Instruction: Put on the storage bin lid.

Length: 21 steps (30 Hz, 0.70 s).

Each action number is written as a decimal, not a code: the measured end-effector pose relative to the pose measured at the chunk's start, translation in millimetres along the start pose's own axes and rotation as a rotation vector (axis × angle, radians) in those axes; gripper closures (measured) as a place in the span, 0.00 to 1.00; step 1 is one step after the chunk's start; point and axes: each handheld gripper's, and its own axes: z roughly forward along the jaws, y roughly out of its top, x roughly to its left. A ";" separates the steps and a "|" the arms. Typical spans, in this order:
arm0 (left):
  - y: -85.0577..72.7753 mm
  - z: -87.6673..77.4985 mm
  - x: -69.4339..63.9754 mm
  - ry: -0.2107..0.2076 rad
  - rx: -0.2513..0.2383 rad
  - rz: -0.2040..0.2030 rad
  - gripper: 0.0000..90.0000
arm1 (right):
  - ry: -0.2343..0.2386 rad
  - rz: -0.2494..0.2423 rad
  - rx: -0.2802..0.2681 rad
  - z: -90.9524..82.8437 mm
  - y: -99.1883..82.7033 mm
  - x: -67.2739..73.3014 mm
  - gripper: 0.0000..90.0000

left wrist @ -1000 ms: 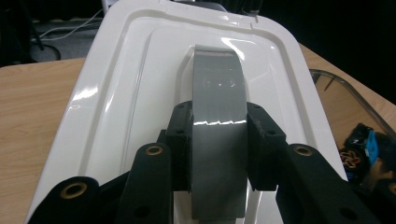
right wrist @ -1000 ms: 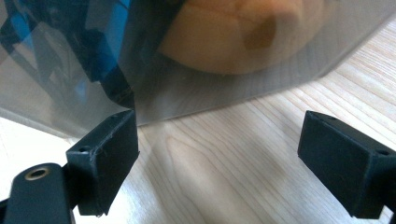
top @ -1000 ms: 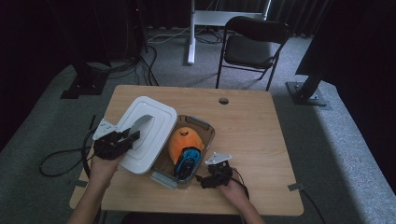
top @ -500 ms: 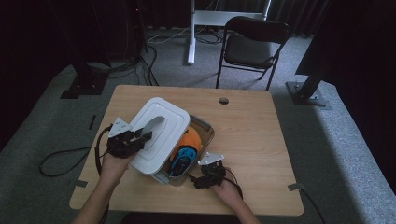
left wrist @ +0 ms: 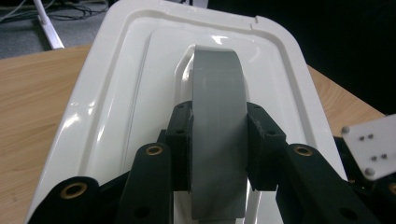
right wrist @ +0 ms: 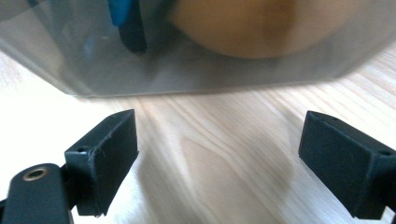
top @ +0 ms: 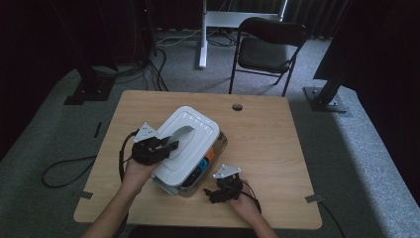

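High view: the white lid [top: 190, 141] lies tilted over the clear box [top: 218, 151], covering most of it, near the table's middle. The left gripper [top: 166, 147] pinches the lid's grey handle [left wrist: 218, 126], both pads pressed on its flanks. No brand, label or writing can be read on lid or box. An orange thing [right wrist: 257, 23] and a blue one [right wrist: 122, 14] show through the box wall. The right gripper [top: 218, 194] rests on the table [top: 277, 144] just beside the box's near corner, its jaws spread with bare wood between them. The table's far and right parts lie open. A chair [top: 265, 49] stands beyond the far edge.
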 end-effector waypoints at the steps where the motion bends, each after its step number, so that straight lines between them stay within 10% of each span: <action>1: -0.4 2.7 -2.2 -0.007 0.003 0.000 0.75 | -0.004 0.006 -0.003 -1.2 -0.4 -1.9 0.12; 21: 0.5 23.6 -18.8 -0.022 0.043 -0.019 0.75 | -0.031 0.035 -0.023 -9.0 -1.3 -13.4 0.12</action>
